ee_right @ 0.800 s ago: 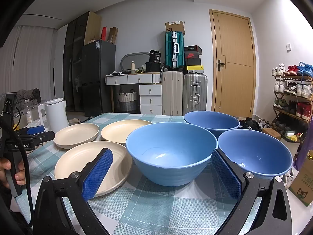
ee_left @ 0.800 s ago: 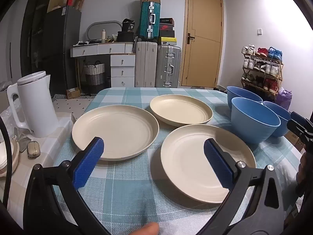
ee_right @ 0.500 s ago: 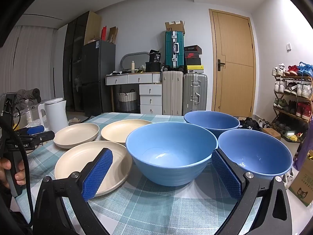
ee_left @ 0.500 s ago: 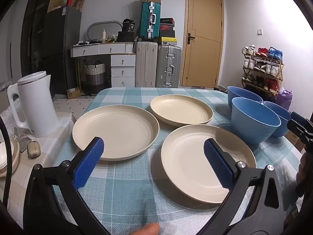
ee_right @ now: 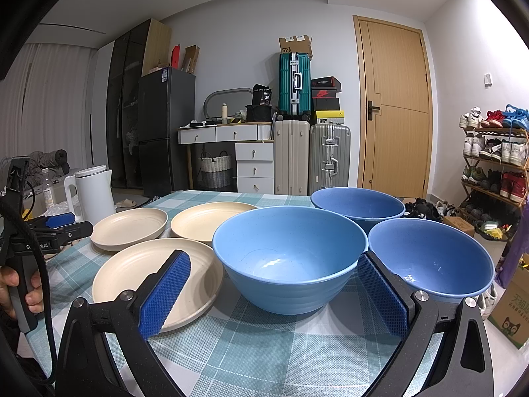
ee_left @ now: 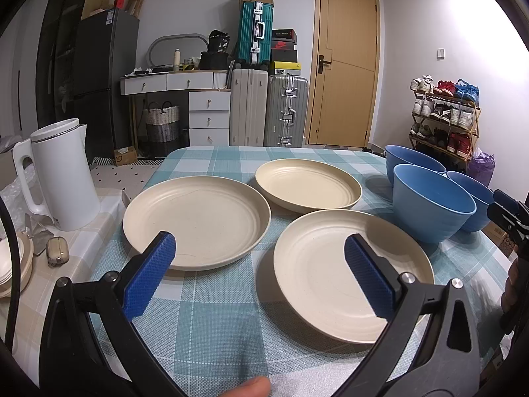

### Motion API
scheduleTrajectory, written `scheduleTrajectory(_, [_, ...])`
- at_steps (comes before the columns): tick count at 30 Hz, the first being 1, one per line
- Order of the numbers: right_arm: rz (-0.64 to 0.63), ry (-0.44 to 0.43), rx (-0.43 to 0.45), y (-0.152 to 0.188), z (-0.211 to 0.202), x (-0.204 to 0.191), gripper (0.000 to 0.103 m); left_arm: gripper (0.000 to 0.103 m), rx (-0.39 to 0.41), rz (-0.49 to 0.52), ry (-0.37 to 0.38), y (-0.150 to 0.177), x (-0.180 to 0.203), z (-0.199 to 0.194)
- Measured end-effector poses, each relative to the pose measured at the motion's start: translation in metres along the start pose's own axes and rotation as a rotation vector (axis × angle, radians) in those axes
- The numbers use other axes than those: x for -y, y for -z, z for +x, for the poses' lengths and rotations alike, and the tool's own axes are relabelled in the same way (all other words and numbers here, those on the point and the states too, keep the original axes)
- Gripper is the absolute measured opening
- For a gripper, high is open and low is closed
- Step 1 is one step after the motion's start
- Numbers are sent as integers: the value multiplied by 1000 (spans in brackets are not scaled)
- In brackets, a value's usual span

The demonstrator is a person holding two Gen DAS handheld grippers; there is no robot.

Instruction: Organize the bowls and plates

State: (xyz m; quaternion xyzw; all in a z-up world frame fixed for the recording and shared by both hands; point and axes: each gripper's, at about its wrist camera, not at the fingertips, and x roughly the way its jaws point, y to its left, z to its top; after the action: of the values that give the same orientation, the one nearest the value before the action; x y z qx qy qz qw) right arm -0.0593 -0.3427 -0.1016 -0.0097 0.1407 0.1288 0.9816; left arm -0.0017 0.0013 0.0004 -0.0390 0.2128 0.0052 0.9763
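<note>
plates (ee_left: 198, 218) and bowls (ee_right: 291, 254) all sit separately on the table (ee_left: 211, 324), nothing stacked yet, while left gripper (ee_left: 261, 268) and right gripper (ee_right: 274, 291) hover with fingers wide apart and empty.

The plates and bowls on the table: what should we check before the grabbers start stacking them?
1. Left hand-held gripper open, nothing in it: ok.
2. Right hand-held gripper open, nothing in it: ok.
3. Three cream plates, the near plate, left plate and far plate, lying flat and unstacked: ok.
4. Three blue bowls, the near bowl, right bowl and far bowl, upright: ok.
5. Near bowl centred between the right gripper's pads: ok.
6. White kettle clear of the plates: ok.
</note>
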Motion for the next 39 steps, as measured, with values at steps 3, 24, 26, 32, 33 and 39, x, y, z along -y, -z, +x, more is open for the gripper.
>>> scheduleTrajectory(3, [0,0,1,0,0,0,103,102,-1,0,-1,0,0,0])
scheduleTrajectory(24, [0,0,0,0,0,0,103,102,-2,-3,-3,4,-5,-2])
scheduleTrajectory(26, [0,0,1,0,0,0,103,102,-3,-3,-4,4,-5,-2])
scheduleTrajectory(32, [0,0,1,0,0,0,103,102,-5,-5,-3,7,-2,-5])
scheduleTrajectory(33, [0,0,0,0,0,0,103,102,-4,-5,-4,8,-2,-5])
scheduleTrajectory(39, [0,0,0,0,0,0,103,102,-4,-5,-2,7,-2,-5])
